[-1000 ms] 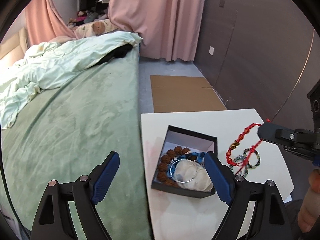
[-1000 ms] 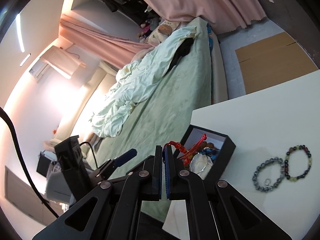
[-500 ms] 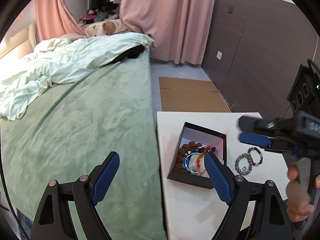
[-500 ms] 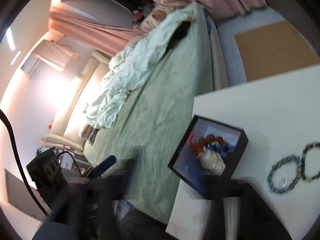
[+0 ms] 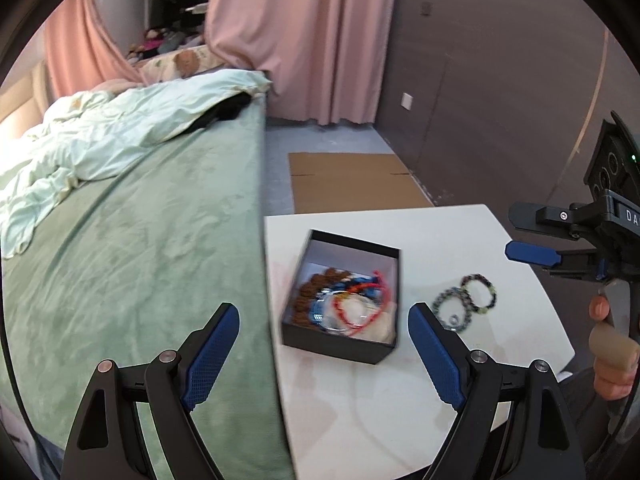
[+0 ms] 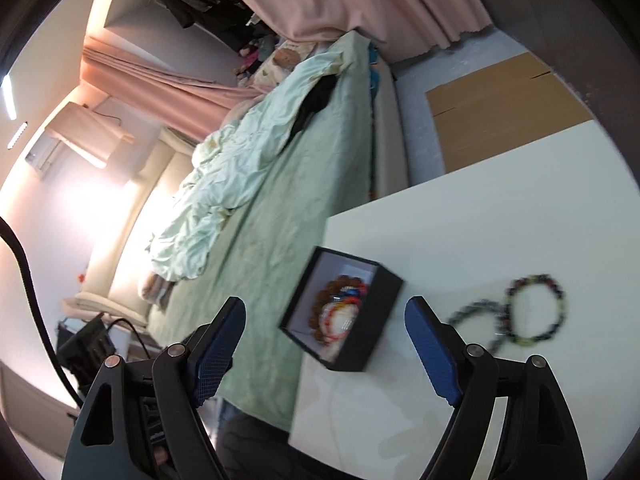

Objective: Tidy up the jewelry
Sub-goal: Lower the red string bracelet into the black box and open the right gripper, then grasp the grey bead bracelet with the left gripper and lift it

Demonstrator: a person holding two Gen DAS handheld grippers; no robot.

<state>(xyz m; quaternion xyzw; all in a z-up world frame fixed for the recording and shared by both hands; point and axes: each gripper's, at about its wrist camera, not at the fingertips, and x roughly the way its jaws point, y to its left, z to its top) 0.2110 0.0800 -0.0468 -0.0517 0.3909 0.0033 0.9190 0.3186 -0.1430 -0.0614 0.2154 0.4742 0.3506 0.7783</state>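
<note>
A black open box (image 5: 384, 350) sits on the white table (image 5: 400, 408) and holds brown beads, a blue bracelet, a clear bangle and a red cord bracelet (image 5: 362, 304). The box also shows in the right wrist view (image 6: 372, 316). Two bead bracelets (image 5: 466, 298) lie on the table right of the box, blurred in the right wrist view (image 6: 516, 314). My left gripper (image 5: 324, 344) is open and empty, near the box's front. My right gripper (image 6: 324, 344) is open and empty above the table; it shows at the right of the left wrist view (image 5: 520, 232).
A bed with a green cover (image 5: 132, 264) and a pale duvet (image 5: 120, 136) lies along the table's left edge. Flat cardboard (image 5: 352, 180) lies on the floor beyond the table. A dark wall (image 5: 500, 100) is at the right. Pink curtains (image 5: 304, 40) hang behind.
My right gripper held the red cord bracelet shut over the box, then opened. The red bracelet now lies in the box. The right gripper has drawn back to the right.
</note>
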